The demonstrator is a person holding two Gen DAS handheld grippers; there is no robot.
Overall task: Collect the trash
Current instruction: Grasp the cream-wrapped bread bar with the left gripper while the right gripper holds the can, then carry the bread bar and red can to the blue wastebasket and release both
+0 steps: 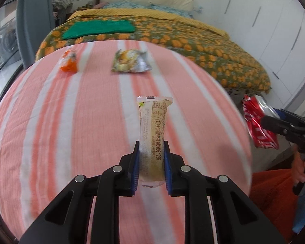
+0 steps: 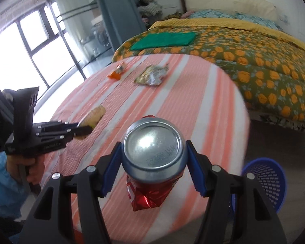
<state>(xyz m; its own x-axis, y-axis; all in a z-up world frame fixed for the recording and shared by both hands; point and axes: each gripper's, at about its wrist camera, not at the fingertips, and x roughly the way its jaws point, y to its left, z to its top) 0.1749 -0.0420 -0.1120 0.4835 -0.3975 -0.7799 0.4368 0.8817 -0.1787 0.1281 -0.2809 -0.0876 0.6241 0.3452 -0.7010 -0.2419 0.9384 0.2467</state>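
Two pieces of trash are being held above the striped table (image 1: 50,122). Nearest, the left gripper (image 1: 151,162) is pinching a beige snack wrapper (image 1: 152,126) at its lower part; its long axis is pointing away along the fingers. The right gripper (image 2: 154,162) is clamping a crushed red can (image 2: 152,154) by its sides, base facing the camera (probably heading to the blue basket (image 2: 268,183)). Farther, an orange wrapper (image 1: 68,61) and a silver wrapper (image 1: 132,61) are lying apart.

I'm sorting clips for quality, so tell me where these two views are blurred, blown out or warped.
Left wrist view: striped cloth smeared by motion blur, held snack wrapper sharp, fisheye bulge bends the bed. Right wrist view: window blown out white, glare on the crushed can base, cloth edges blurred.
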